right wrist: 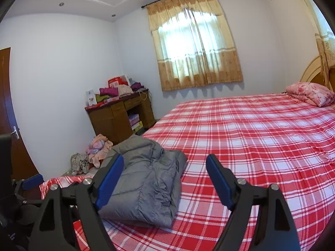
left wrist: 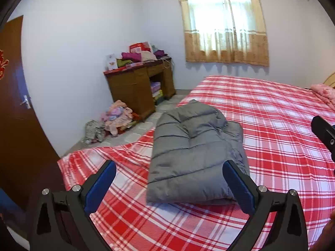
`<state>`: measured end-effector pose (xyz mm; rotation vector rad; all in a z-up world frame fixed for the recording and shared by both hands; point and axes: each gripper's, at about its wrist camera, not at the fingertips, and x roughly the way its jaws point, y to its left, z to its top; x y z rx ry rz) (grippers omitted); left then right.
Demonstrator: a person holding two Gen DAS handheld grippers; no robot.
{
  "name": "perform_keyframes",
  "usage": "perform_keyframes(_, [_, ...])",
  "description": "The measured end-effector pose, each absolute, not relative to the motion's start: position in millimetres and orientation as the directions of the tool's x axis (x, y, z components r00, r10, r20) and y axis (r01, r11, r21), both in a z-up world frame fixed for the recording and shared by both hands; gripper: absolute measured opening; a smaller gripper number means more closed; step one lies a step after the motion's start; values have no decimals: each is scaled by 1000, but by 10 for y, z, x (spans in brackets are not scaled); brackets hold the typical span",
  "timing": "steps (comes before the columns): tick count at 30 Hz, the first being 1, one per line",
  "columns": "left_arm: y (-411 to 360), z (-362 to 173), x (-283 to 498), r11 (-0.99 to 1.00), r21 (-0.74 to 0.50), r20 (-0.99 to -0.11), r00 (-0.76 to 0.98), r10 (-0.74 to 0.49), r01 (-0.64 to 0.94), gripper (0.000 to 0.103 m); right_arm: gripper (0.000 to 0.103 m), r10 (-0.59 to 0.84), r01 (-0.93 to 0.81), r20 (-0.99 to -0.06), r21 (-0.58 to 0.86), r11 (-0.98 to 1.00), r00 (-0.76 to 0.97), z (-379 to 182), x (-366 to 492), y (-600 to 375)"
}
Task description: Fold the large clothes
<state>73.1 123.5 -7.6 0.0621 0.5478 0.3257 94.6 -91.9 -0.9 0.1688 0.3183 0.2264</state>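
A grey quilted jacket (left wrist: pixel 192 152) lies folded into a thick rectangular bundle near the left front corner of the bed with the red plaid sheet (left wrist: pixel 278 125). It also shows in the right wrist view (right wrist: pixel 146 184). My left gripper (left wrist: pixel 169 165) is open and empty, held above the bundle's near end. My right gripper (right wrist: pixel 165 161) is open and empty, above the bundle's right edge. A part of the right gripper shows at the right edge of the left wrist view (left wrist: pixel 323 130).
A wooden desk (left wrist: pixel 138 85) piled with clothes and boxes stands against the far wall. A heap of clothes (left wrist: pixel 117 118) lies on the floor beside it. A brown door (left wrist: pixel 14 108) is at the left. A pink pillow (right wrist: pixel 312 93) lies at the headboard.
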Motion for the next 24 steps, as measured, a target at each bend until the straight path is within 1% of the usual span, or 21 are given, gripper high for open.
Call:
perform_keyframes(4, [1203, -27, 681, 948, 145, -478, 819, 318, -284, 102, 84, 235, -187, -278, 191, 964, 931, 8, 922, -942])
perform_keyframes(10, [1237, -21, 670, 948, 126, -489, 813, 317, -293, 102, 84, 233, -184, -275, 194, 964, 933, 14, 922, -976])
perform_keyframes(19, [1216, 2, 631, 930, 159, -459, 809, 366, -331, 102, 84, 226, -182, -265, 182, 966, 937, 39, 854, -943])
perform_keyframes(24, [1205, -3, 624, 930, 161, -458, 810, 367, -331, 102, 84, 227, -182, -267, 183, 966, 937, 36, 855, -943])
